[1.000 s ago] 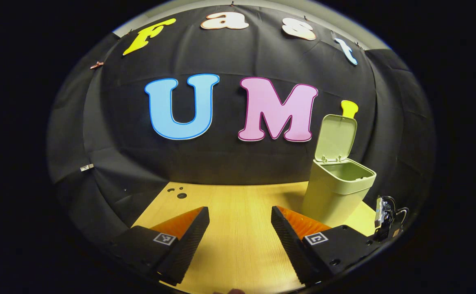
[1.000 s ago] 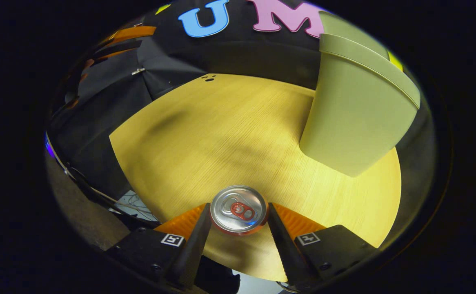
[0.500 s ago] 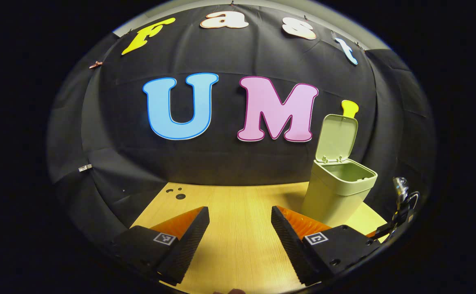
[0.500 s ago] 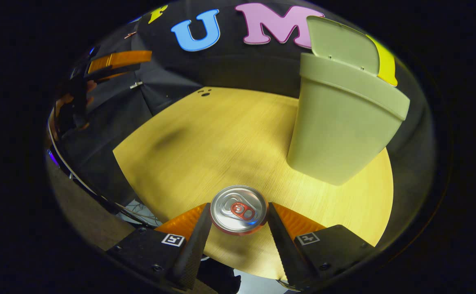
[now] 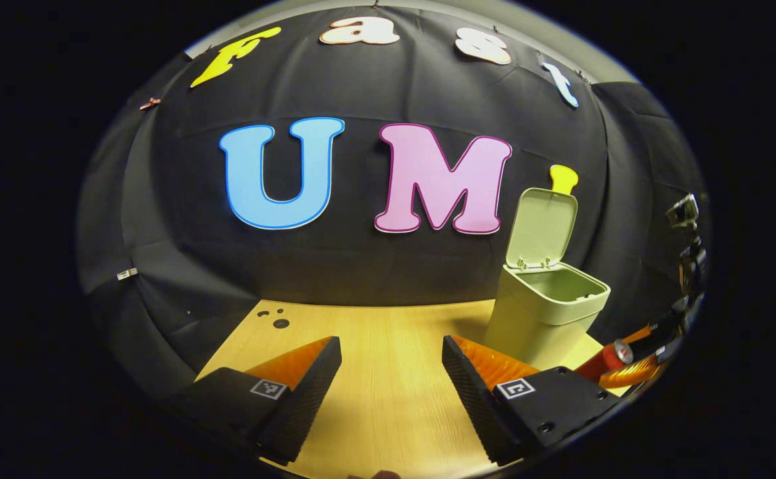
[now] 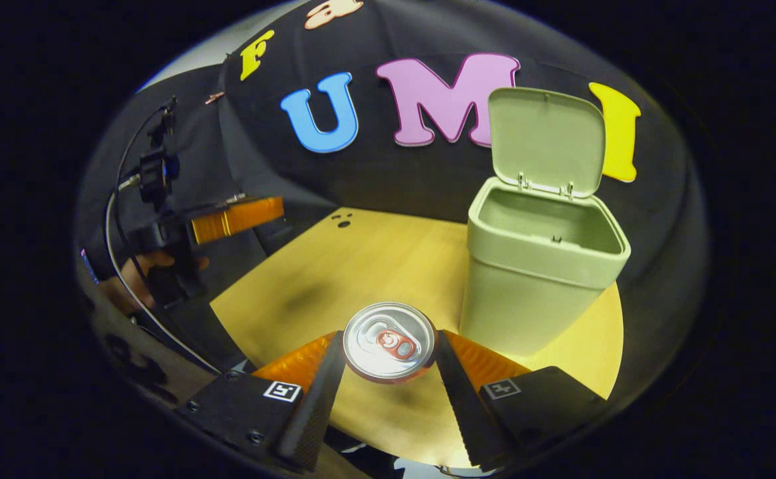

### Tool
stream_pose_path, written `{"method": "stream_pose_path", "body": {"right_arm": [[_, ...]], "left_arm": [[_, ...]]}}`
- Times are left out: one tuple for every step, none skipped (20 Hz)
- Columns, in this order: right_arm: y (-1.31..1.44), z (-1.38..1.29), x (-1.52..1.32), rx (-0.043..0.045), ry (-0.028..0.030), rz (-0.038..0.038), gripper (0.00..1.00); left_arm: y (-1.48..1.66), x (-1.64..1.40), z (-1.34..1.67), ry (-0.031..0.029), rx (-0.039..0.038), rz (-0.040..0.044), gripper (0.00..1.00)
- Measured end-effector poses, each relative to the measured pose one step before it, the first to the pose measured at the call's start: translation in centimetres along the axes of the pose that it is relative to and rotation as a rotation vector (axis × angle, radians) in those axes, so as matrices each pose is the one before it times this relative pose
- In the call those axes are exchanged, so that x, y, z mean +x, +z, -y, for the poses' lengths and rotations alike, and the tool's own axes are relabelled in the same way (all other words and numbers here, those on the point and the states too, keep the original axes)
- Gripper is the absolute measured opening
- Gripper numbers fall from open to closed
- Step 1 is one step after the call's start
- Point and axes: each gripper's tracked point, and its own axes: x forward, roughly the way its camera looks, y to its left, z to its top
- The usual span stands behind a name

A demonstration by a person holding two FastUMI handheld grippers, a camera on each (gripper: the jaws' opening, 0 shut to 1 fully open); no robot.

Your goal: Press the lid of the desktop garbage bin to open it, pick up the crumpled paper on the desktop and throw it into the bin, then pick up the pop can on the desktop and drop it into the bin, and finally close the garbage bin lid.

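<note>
Task status: third step in progress, as judged from the layout.

Right gripper (image 6: 388, 369): clamped on the pop can (image 6: 388, 341), one finger pressed to each side; can held top-forward, lifted clear of the wooden desktop (image 6: 361, 266), near and left of the garbage bin (image 6: 528, 293) in the right gripper view.

Left gripper (image 5: 391, 372): spread wide, nothing held, hovering low over the desktop, well left of the bin.

Bin: standing at the far right of the desktop. Lid (image 6: 546, 141) swung upright on its rear hinge, mouth exposed. Lid-opening step therefore complete.

Crumpled paper: none seen on the desktop; probably already inside the bin, though bin contents cannot be confirmed.

Remaining: carry can over the mouth, release, then close lid.
</note>
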Motion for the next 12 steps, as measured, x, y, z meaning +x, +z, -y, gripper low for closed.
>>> {"method": "stream_pose_path", "body": {"right_arm": [[1.340, 0.075, -0.286, 0.00972, 0.00575, 0.02446, 0.83], [1.325, 0.244, -0.141, 0.00697, -0.00042, 0.02524, 0.83], [1.390, 0.296, -0.211, 0.00591, -0.00351, 0.02656, 0.83], [1.433, 0.400, -0.278, 0.00586, -0.00430, 0.02632, 0.83], [1.475, 0.354, -0.236, 0.00727, -0.00363, 0.02802, 0.83], [1.298, 0.352, 0.156, 0.00723, -0.00445, 0.02945, 0.83], [1.380, 0.661, 0.051, 0.00057, -0.01083, 0.02680, 0.83], [1.082, 0.640, 0.056, -0.00392, -0.01196, 0.01824, 0.83], [1.106, 0.856, 0.170, -0.00441, -0.01537, 0.01852, 0.83], [0.894, 0.800, 0.204, -0.00258, -0.01603, 0.01684, 0.83], [0.783, 0.867, 0.411, -0.00349, -0.01461, 0.01324, 0.83], [0.619, 0.771, 0.372, -0.00950, -0.01641, 0.01113, 0.83]], "left_arm": [[0.131, 0.110, 0.158, -0.00223, -0.00047, 0.00289, 0.98], [0.004, 0.139, 0.068, -0.00211, -0.00123, 0.00110, 0.98], [0.080, 0.068, 0.066, -0.00042, -0.00118, 0.00106, 0.98], [-0.108, 0.085, 0.003, -0.00067, -0.00230, 0.00119, 0.98], [0.070, -0.059, 0.045, -0.00193, -0.00213, 0.00050, 0.98], [-0.070, 0.008, -0.014, 0.00034, -0.00094, 0.00010, 0.98], [0.016, 0.042, -0.057, -0.00174, -0.00037, -0.00070, 0.98], [-0.186, -0.103, -0.067, 0.00218, 0.00073, -0.00123, 0.98], [0.076, 0.071, -0.062, 0.00236, 0.00137, -0.00023, 0.98], [0.072, -0.013, -0.113, 0.00352, 0.00106, 0.00143, 0.98], [0.108, 0.052, -0.075, 0.00097, -0.00081, 0.00131, 0.98], [-0.059, -0.061, 0.049, 0.00075, -0.00184, 0.00095, 0.98]]}}
